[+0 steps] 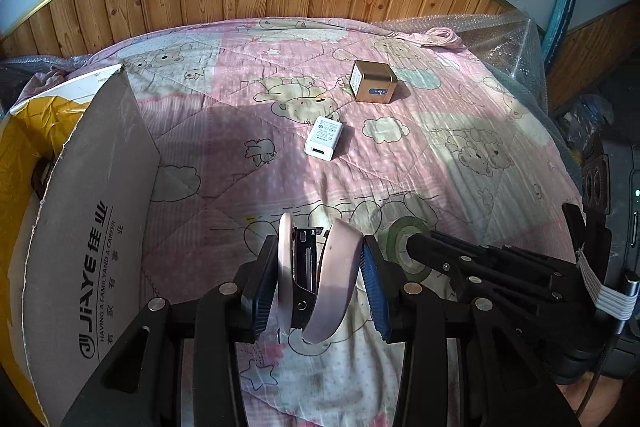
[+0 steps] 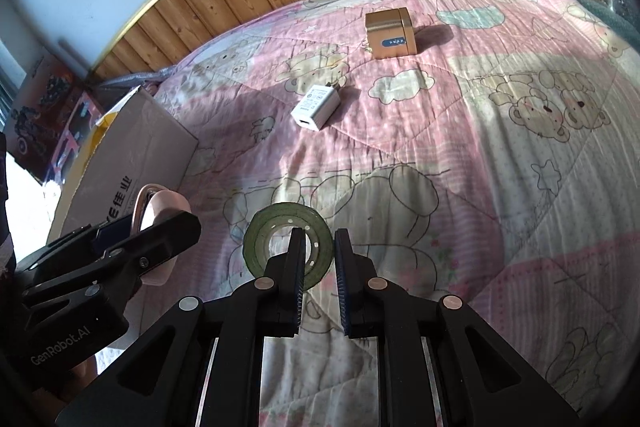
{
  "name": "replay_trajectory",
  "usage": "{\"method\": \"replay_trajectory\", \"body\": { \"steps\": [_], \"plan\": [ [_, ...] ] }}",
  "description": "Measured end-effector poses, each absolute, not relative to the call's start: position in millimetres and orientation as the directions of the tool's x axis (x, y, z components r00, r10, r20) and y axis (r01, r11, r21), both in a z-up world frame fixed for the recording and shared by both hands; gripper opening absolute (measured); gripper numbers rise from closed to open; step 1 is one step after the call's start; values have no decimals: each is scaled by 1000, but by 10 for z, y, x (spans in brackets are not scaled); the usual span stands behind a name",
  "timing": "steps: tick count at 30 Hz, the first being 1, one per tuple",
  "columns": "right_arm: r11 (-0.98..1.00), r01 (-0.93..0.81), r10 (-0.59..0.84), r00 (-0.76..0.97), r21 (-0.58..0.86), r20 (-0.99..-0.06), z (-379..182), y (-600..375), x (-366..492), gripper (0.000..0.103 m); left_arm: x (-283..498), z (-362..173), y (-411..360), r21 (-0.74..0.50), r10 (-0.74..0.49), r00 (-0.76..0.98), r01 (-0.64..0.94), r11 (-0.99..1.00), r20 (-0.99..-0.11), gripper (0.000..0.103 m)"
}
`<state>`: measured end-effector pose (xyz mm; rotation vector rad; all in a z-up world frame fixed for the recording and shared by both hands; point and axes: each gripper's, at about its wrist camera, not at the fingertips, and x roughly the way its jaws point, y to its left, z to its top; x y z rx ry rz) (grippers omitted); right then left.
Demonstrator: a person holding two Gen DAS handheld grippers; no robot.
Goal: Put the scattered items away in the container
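Broadly, the cardboard box [image 1: 92,211] with its yellow lining stood just left of the left gripper [image 1: 320,251], whose fingers were clamped on a pink stapler [image 1: 316,279] held tipped up above the pink quilt [image 1: 460,155]. Beside it, the right gripper [image 2: 318,247] reached low over the quilt, its fingers narrowly parted astride the rim of a green tape roll [image 2: 260,243]. Farther ahead of the fingertips lay a gold tin [image 2: 390,33] and, nearer, a white charger [image 2: 316,106], well apart.
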<state>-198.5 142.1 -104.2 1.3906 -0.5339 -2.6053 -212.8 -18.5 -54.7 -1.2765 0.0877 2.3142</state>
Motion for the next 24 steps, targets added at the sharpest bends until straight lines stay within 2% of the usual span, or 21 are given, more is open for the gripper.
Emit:
{"method": "replay_trajectory", "body": {
  "steps": [24],
  "plan": [
    [-943,-81,-216,-589,322,-779,-774,1033,-643,14,-1100,-136,-746,-225,481,-462,-504,-834,-745,42]
  ]
}}
